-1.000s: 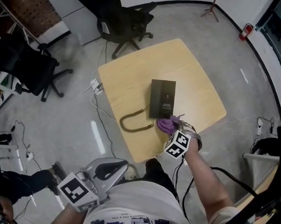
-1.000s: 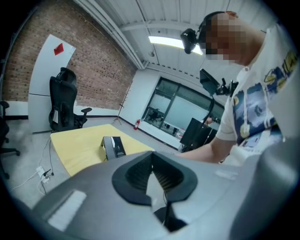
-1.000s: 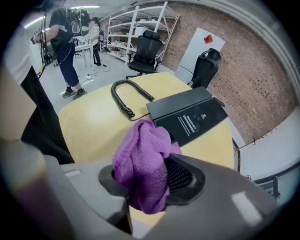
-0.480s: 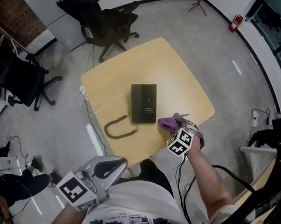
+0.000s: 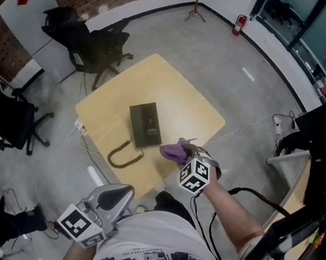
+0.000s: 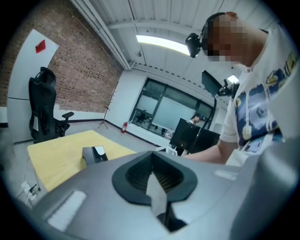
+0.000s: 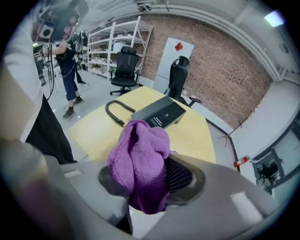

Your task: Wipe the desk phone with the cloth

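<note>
Moved since earlier, head view: the right gripper (image 5: 182, 152) and its purple cloth (image 5: 172, 151), which lay against the near right corner of the desk phone (image 5: 145, 124), now sit clear of it, toward the tabletop's (image 5: 178, 92) near edge.
Phone, head view: it lies flat near the middle of the tabletop, and its coiled cord (image 5: 122, 154) loops toward the near left edge.
Left gripper, head view: the left gripper (image 5: 117, 196) is low by the person's body, off the tabletop.
Left gripper view: the left gripper (image 6: 157, 199) has its jaws pressed together with nothing between them. The phone (image 6: 93, 153) is well beyond on the yellow top (image 6: 51, 157).
Right gripper view: the right gripper (image 7: 145, 185) is pinching the cloth (image 7: 139, 159), which bulges up between the jaws. The phone (image 7: 158, 113) and cord (image 7: 114, 112) lie ahead, apart from the cloth.
Meaning for the task: the cloth is off the phone, so no wiping is happening now. This is probably a pause between strokes or the end of a pass, and I cannot tell which.
</note>
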Motion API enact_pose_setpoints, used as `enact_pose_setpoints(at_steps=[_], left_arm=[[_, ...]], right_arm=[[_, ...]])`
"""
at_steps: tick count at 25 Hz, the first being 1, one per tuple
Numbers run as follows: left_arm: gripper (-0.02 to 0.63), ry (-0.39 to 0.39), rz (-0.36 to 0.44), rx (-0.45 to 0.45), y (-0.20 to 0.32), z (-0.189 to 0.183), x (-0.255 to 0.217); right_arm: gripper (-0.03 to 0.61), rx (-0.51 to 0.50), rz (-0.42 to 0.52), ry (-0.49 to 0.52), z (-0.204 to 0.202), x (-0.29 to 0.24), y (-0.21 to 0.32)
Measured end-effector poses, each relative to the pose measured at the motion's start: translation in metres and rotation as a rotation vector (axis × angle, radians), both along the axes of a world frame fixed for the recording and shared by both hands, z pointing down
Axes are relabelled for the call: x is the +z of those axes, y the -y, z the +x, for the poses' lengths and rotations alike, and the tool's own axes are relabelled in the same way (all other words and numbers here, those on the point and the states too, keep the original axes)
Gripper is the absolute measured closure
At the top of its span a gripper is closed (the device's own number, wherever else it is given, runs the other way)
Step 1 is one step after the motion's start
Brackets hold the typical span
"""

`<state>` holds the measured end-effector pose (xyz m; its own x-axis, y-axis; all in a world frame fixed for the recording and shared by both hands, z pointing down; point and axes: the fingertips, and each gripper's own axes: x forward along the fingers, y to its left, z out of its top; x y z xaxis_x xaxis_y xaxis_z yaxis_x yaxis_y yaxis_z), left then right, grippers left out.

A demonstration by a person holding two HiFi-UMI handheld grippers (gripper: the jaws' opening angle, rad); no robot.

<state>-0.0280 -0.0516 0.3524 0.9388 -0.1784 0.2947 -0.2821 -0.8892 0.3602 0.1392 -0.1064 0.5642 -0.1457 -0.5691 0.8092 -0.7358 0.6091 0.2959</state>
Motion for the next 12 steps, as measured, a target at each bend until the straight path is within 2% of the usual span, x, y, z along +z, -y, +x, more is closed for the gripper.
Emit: enact_pose_setpoints(at_steps=[7,12], left_arm=[[0.609,-0.029,0.022,0.012,-0.035,-0.053,0.000],[0.609,-0.050,-0.002,0.013,-0.074,-0.099,0.011]], right_arm=[[0.420,0.073,0.053,0.166,-0.063,-0.044,-0.060],[0.420,0.118,0.116,0.240,-0.108,-0.081,-0.117]])
